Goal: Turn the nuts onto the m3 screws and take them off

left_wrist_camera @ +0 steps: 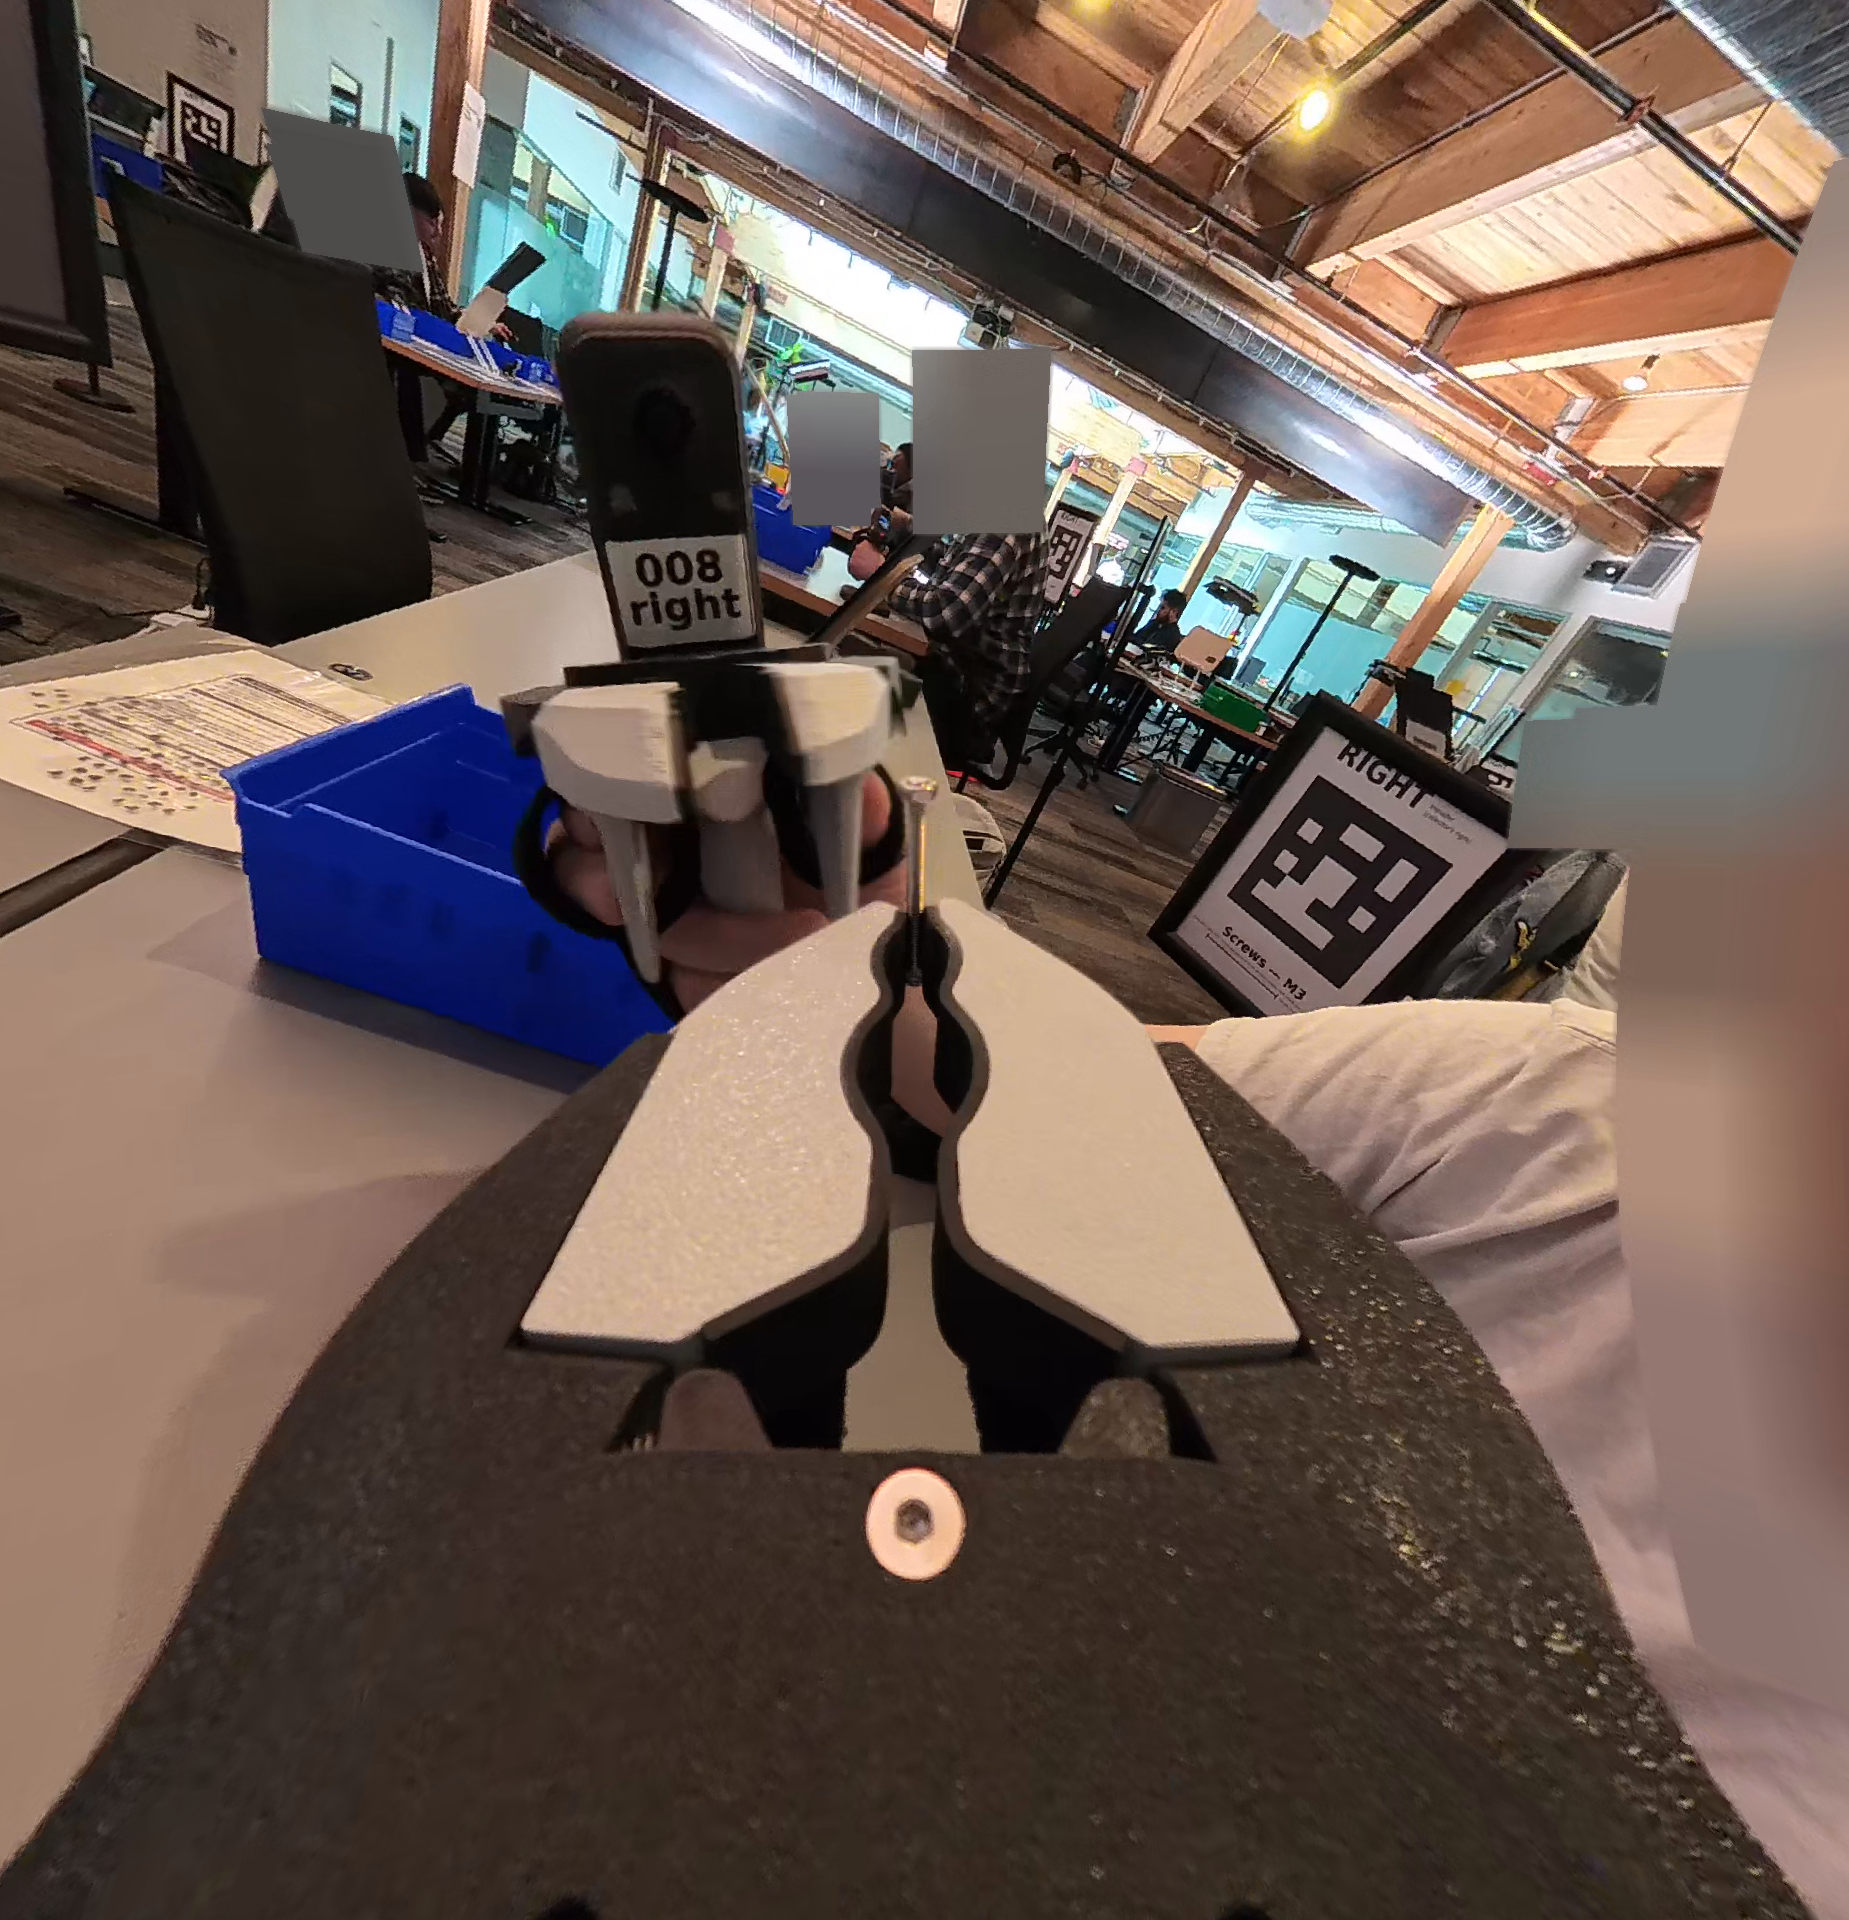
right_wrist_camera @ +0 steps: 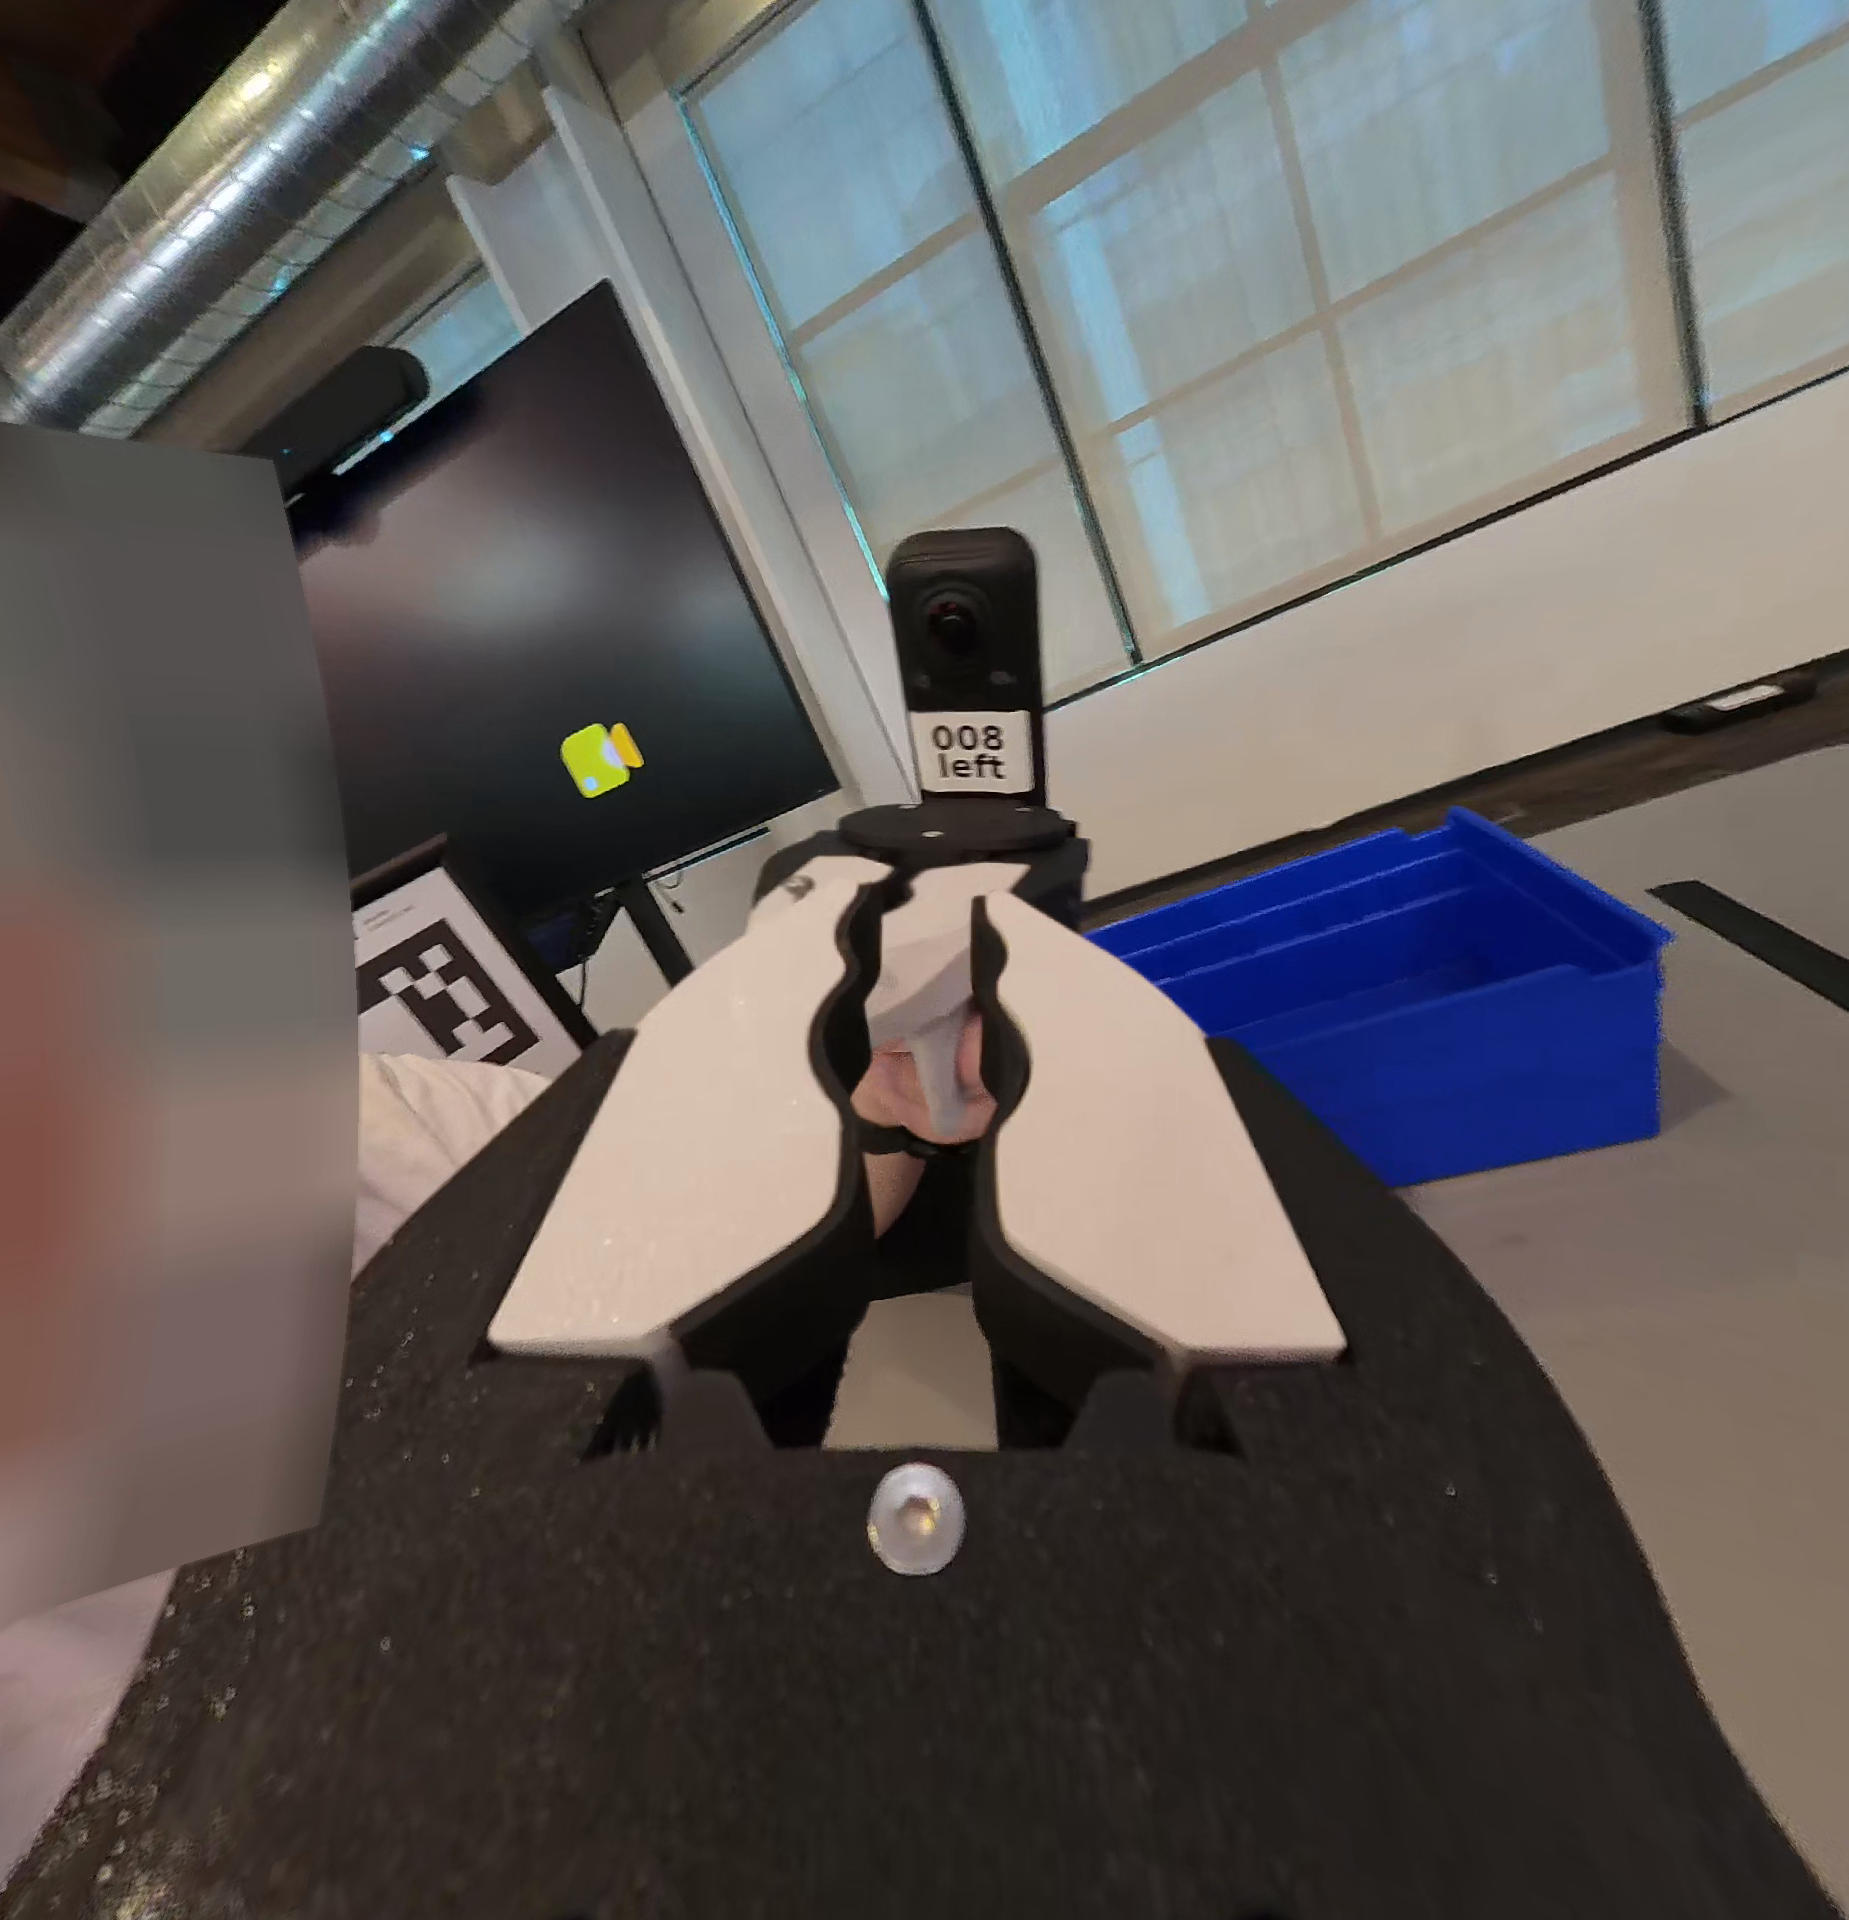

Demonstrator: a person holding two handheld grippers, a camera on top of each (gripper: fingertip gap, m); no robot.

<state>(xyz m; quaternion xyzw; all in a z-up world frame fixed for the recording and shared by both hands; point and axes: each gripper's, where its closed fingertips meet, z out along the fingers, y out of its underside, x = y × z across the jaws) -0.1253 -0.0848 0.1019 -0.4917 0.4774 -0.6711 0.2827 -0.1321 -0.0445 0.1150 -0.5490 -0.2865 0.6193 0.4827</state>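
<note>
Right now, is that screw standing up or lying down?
Upright: the screw stands head up, its lower end pinched in the shut left tongs.

screw (left_wrist_camera: 916, 873) stands between left gripper (left_wrist_camera: 915, 920) fingertips, bin (left_wrist_camera: 400, 883) on table (left_wrist_camera: 172, 1143) behind.

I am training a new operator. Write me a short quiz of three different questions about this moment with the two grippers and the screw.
1. True or false: the left gripper is shut on the screw.
2. Multiple choice: where is the head of the screw? A) pointing up, above the fingertips B) hidden inside the blue bin C) lying on the table
3. Fill in: the right gripper is ____, with nothing seen between its fingertips.

Key
1. True; the screw is pinched at the tips.
2. A
3. Open; a gap shows between the fingers, and no nut can be seen in them.
</note>
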